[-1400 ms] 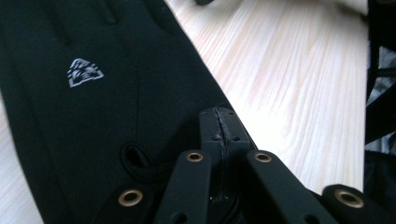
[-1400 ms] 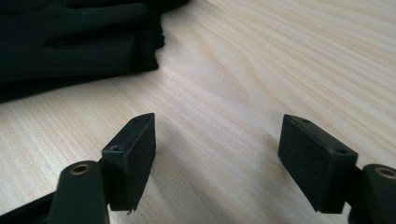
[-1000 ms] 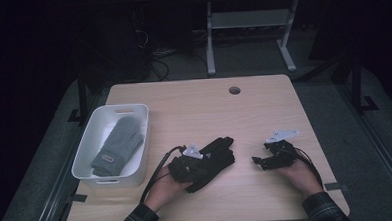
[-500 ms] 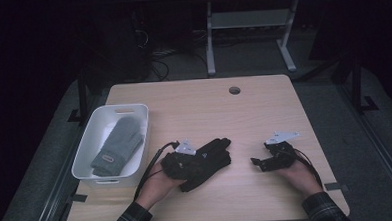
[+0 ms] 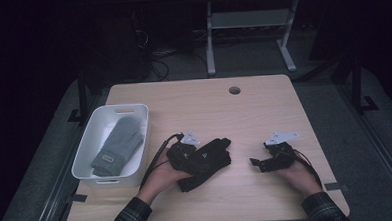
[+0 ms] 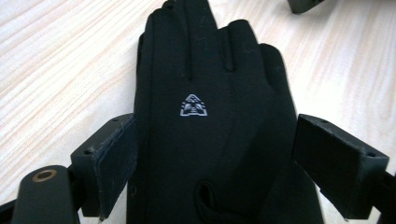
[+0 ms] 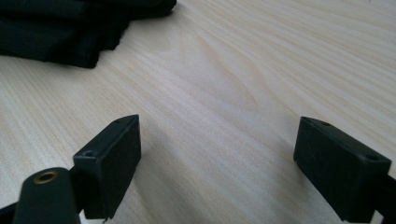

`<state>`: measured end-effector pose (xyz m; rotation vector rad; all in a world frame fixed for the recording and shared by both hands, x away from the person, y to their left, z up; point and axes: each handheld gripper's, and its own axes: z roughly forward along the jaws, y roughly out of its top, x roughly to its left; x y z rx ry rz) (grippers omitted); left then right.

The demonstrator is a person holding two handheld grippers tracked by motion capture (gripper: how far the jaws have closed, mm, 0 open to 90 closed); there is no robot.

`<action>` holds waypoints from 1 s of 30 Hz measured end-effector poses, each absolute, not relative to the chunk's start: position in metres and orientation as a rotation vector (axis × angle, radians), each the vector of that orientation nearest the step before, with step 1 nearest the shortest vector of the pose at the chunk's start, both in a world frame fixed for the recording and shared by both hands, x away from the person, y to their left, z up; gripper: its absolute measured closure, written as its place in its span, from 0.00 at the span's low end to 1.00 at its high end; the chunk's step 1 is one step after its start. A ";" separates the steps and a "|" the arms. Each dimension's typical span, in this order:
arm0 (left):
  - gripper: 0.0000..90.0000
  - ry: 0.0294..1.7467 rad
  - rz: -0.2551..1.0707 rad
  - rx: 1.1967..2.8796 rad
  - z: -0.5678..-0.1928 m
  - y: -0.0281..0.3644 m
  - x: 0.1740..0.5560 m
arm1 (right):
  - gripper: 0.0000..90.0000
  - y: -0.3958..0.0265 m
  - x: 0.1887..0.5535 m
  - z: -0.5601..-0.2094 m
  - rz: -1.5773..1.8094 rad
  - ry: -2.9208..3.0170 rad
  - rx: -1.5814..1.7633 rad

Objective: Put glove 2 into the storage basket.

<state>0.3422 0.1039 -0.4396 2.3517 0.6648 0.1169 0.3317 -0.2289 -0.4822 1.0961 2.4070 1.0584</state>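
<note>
Dark floor surrounds the wooden bench (image 5: 264, 107), where the left gripper (image 5: 196, 155), jaws just opening, straddles the black glove (image 6: 210, 116) lying flat, apparently released; the right gripper (image 5: 259, 164) waits spread, likely regrasping next.

Wooden table (image 5: 204, 105) with a round hole (image 5: 234, 90) near its far edge; white bin (image 5: 91, 145) at the left holds a grey mitten (image 5: 116, 145) lying lengthwise. Left gripper (image 5: 183, 153), in the person's left hand (image 5: 159, 174), sits at a black glove (image 5: 206, 161) lying flat near the table's middle, fingers pointing up and right; its jaws have just been opening, with the glove at them. Right gripper (image 5: 259, 163), in the right hand (image 5: 297, 173), rests low on bare wood, well apart from the glove, pointing left toward it.
</note>
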 end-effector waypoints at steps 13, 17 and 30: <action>0.14 0.653 0.125 2.417 -0.456 0.097 0.347 | 0.16 -0.228 0.331 -0.482 1.058 2.412 1.091; 0.14 0.655 0.116 2.413 -0.460 0.096 0.348 | 0.16 -0.228 0.331 -0.482 1.059 2.416 1.092; 0.50 0.555 0.084 2.418 -0.457 0.098 0.343 | 0.16 -0.227 0.331 -0.482 1.062 2.420 1.079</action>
